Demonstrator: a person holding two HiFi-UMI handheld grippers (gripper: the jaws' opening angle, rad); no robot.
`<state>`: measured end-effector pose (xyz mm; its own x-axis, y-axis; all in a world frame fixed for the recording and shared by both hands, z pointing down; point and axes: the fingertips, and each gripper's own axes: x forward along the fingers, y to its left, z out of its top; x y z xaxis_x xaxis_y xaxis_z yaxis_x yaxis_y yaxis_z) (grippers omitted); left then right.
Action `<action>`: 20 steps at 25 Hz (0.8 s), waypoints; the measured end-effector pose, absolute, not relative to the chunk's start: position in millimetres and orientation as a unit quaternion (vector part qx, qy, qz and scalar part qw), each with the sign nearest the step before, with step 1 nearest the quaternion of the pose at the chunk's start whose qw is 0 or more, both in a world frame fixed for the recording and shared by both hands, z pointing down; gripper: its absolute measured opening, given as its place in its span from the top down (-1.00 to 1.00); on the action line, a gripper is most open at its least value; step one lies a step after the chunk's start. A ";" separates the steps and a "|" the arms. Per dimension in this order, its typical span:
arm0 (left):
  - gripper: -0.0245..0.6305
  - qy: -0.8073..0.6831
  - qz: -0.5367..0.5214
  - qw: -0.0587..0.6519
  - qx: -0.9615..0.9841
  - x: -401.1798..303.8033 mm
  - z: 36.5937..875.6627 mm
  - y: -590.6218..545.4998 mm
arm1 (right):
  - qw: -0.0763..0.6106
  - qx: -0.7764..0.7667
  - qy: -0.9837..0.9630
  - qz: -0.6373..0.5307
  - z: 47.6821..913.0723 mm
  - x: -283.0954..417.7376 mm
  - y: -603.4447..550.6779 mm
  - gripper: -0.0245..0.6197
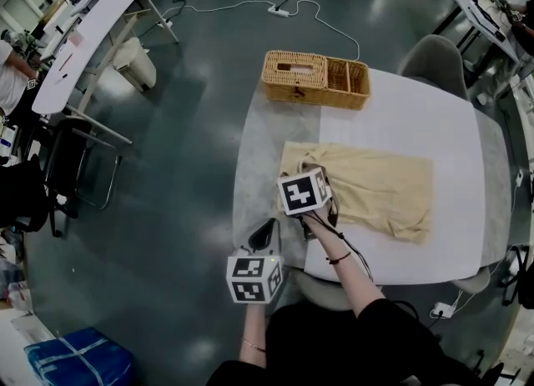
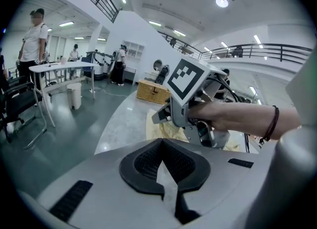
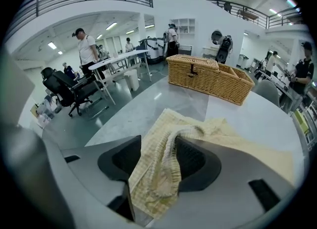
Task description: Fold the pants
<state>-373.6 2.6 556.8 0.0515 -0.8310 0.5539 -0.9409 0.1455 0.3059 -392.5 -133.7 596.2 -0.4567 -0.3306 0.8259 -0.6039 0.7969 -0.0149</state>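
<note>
Pale yellow pants (image 1: 380, 184) lie folded flat on the white table (image 1: 400, 117). My right gripper (image 1: 314, 169) is over their left end, pointing steeply down. In the right gripper view its jaws stand apart (image 3: 158, 146), and a bunched, gathered edge of the pants (image 3: 166, 163) lies loose between them, resting against the right jaw. My left gripper (image 1: 266, 232) hovers at the table's front left edge, off the cloth. Its jaws meet at the tips (image 2: 161, 141) with nothing between them. That view shows the right gripper (image 2: 162, 116) and its hand over the pants (image 2: 161, 133).
A wicker basket (image 1: 315, 78) stands at the table's far edge, beyond the pants. A grey chair (image 1: 434, 63) is behind the table. To the left are a long white desk (image 1: 83, 34), a black office chair (image 1: 50, 184) and people. A blue bundle (image 1: 79, 359) lies on the floor.
</note>
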 end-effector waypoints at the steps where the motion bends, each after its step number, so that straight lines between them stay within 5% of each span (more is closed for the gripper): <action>1: 0.90 -0.684 0.084 0.325 0.648 -374.0 556.6 3.1 | 0.434 0.281 -0.843 0.147 593.2 -394.4 -135.3 0.32; 13: 0.90 -0.682 0.084 0.320 0.653 -368.2 552.3 4.5 | 0.413 0.295 -0.852 0.131 583.5 -383.4 -134.7 0.20; 20: 0.90 -0.676 0.091 0.311 0.661 -356.7 543.6 2.1 | 0.326 0.277 -0.882 0.200 563.3 -377.6 -130.7 0.19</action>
<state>-356.7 2.1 543.6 0.0688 -0.8383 0.5409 -0.9510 0.1087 0.2893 -377.6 -130.7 563.3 -0.6348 -0.3576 0.6849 -0.6178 0.7673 -0.1719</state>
